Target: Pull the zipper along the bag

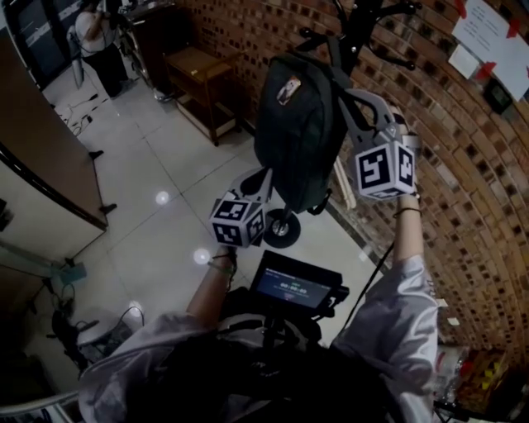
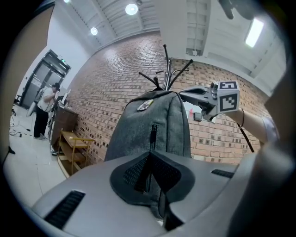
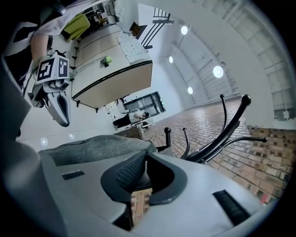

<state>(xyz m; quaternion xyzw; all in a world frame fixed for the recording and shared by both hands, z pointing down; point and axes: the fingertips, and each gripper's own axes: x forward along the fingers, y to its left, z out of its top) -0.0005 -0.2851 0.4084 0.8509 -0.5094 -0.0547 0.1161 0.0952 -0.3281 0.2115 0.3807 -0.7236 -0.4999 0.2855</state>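
Fingers (image 2: 132, 173) of your left gripper (image 2: 151, 155): clenched on the lower front of the bag (image 2: 148, 125). Grey fabric is pinched between the pads. The zipper (image 2: 153, 134) runs straight up the panel from the pinch.

Fingers (image 3: 127, 173) of your right gripper (image 3: 145, 155): pressed together at the bag's top edge. Whether a pull tab sits between the pads, cannot tell; the grey top of the bag lies just beside them.

Head view: you hold the left gripper low at the bag's bottom corner and the right gripper high at its upper side, the two well apart. Both point roughly level.

Bag: dark grey backpack, hanging upright off the floor (image 1: 165, 182) from a black coat rack (image 1: 355, 25). The rack's hooked arms spread above the bag and its round base (image 1: 283, 229) sits on the tiles beneath.

Surroundings: a brick wall (image 1: 430, 124) stands close behind the rack. A low wooden shelf (image 1: 202, 83) is against that wall further along. A person (image 1: 95, 41) stands well beyond it.
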